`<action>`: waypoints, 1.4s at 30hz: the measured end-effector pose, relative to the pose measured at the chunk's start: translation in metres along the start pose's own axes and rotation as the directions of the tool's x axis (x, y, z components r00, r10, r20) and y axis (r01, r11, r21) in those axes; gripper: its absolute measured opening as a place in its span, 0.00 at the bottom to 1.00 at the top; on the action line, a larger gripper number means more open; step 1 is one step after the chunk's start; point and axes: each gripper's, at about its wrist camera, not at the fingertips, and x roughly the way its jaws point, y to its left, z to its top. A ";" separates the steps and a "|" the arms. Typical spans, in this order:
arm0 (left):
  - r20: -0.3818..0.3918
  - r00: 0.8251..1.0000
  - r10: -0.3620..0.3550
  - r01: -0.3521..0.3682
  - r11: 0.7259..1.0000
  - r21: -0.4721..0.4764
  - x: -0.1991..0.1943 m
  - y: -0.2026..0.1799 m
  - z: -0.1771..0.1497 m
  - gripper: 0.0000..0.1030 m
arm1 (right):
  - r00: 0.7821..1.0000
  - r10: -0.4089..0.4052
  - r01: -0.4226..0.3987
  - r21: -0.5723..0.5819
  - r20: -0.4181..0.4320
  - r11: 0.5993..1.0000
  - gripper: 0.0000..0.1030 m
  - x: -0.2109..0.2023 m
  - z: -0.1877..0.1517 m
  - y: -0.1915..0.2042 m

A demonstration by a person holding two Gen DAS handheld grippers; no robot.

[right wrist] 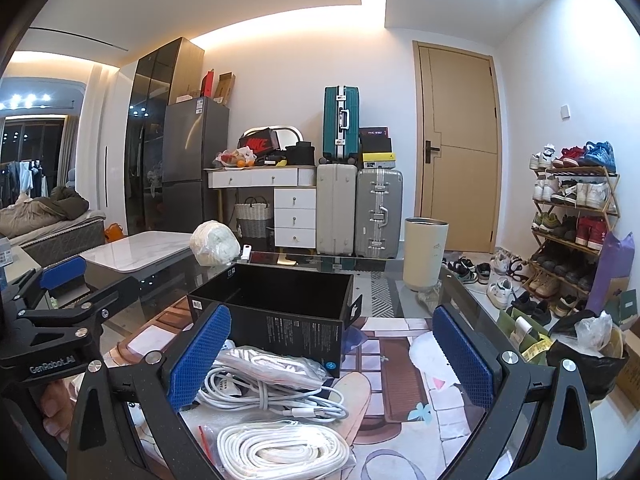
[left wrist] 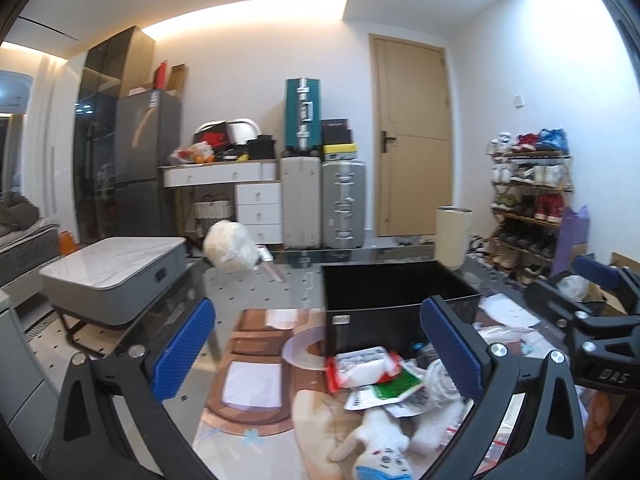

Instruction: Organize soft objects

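A black open box (left wrist: 384,300) stands on the glass table; it also shows in the right wrist view (right wrist: 280,312). In front of it lie a red and white packet (left wrist: 360,370), a green packet (left wrist: 396,388), a small white plush toy (left wrist: 380,444), loose white cables (right wrist: 276,396) and a coiled flat white cord (right wrist: 280,448). My left gripper (left wrist: 320,352) is open and empty above the packets. My right gripper (right wrist: 332,360) is open and empty above the cables. Each gripper shows at the edge of the other's view.
A white bagged bundle (right wrist: 214,243) and a cream cylinder bin (right wrist: 424,254) stand at the table's far edge. A patterned mat (right wrist: 400,380) covers the table. A low marble-top table (left wrist: 116,272) is left; a shoe rack (right wrist: 572,216) and a black rubbish bag (right wrist: 584,352) are right.
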 end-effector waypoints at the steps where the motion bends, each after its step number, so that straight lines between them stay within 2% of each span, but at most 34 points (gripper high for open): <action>1: 0.001 1.000 -0.016 0.016 1.000 0.001 0.000 0.000 0.001 1.00 | 1.000 0.000 0.000 -0.001 0.000 1.000 1.00 0.000 0.000 0.000; 4: 0.037 0.998 -0.058 0.057 0.998 0.025 -0.005 -0.007 0.002 1.00 | 1.000 0.004 -0.004 -0.005 0.001 1.000 1.00 -0.001 0.000 0.000; 7: 0.081 0.994 -0.067 0.064 0.997 0.045 -0.011 -0.012 0.003 1.00 | 1.000 0.008 -0.008 -0.009 0.006 1.000 1.00 -0.001 -0.001 0.001; 16: 0.022 1.000 0.003 -0.003 1.000 0.006 -0.002 -0.006 0.001 1.00 | 1.000 0.010 -0.010 -0.010 0.004 1.000 1.00 0.000 -0.001 0.003; 29: 0.001 1.000 0.007 -0.007 1.000 -0.013 0.002 -0.001 0.001 1.00 | 1.000 -0.009 0.009 0.012 -0.009 1.000 1.00 0.001 -0.001 -0.002; 34: -0.018 0.999 0.047 -0.047 0.999 0.015 0.005 -0.003 0.002 1.00 | 1.000 -0.015 0.016 0.054 -0.023 0.998 1.00 0.003 0.003 -0.008; 36: -0.052 0.998 0.021 -0.019 0.999 0.038 0.006 -0.005 0.011 1.00 | 0.998 -0.003 0.007 0.062 -0.064 0.998 1.00 0.006 0.016 -0.009; 39: -0.122 0.992 -0.024 0.026 1.000 0.016 0.007 -0.001 0.032 1.00 | 0.990 -0.011 0.017 0.040 -0.141 0.999 1.00 0.010 0.036 -0.009; 42: -0.247 0.966 -0.079 0.075 0.997 -0.026 0.016 0.006 0.044 1.00 | 0.961 0.061 -0.046 0.061 -0.270 0.997 1.00 0.019 0.050 -0.011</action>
